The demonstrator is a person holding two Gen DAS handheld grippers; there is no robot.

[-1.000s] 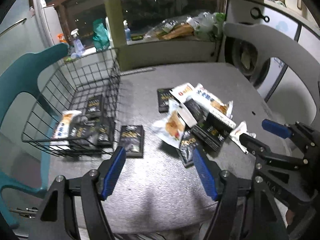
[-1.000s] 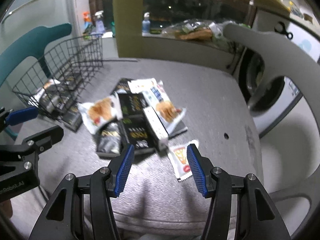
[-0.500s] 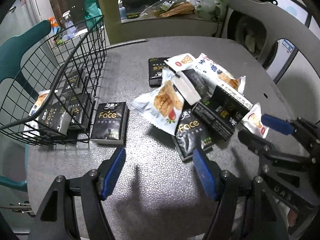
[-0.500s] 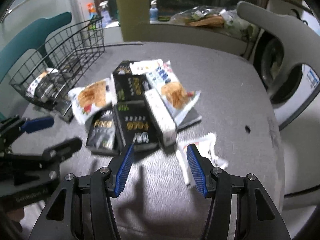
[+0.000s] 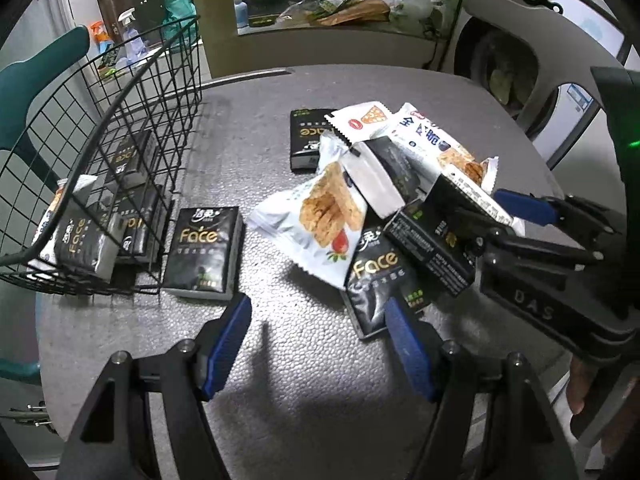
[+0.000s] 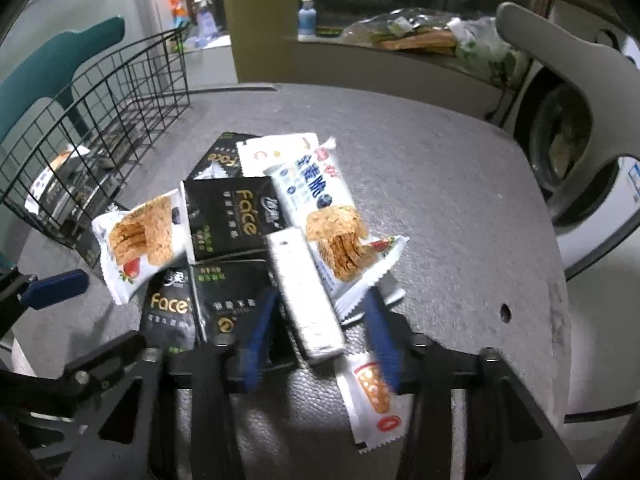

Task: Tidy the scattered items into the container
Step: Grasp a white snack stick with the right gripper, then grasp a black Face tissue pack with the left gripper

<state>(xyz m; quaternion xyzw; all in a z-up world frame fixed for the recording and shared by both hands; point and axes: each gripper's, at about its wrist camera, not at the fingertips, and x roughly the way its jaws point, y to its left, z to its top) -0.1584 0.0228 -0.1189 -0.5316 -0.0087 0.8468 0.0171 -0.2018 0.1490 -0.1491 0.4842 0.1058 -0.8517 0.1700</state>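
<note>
A black wire basket [image 5: 120, 120] at the table's left holds several black tissue packs and a snack packet. Another black "Face" tissue pack [image 5: 208, 252] lies just outside it. In the middle is a heap of black tissue packs [image 6: 228, 216] and white cracker packets [image 6: 140, 240]. My left gripper [image 5: 316, 344] hangs open over bare table before the heap, with nothing between its fingers. My right gripper [image 6: 320, 328] is closing astride a white-sided tissue pack [image 6: 304, 292] at the heap's near edge; a gap still shows at the right pad. A small white sachet [image 6: 372, 396] lies under its right finger.
The grey round table [image 6: 440, 200] has a small hole [image 6: 505, 313] near its right edge. A teal chair [image 5: 36, 76] stands behind the basket and a grey chair [image 6: 560, 60] at the right. Bottles and bags sit on the far ledge [image 6: 400, 40].
Both grippers have come down and closer to the heap. The right gripper moved onto the heap's near edge and its jaws narrowed around the white-sided pack. The left jaws kept their width.
</note>
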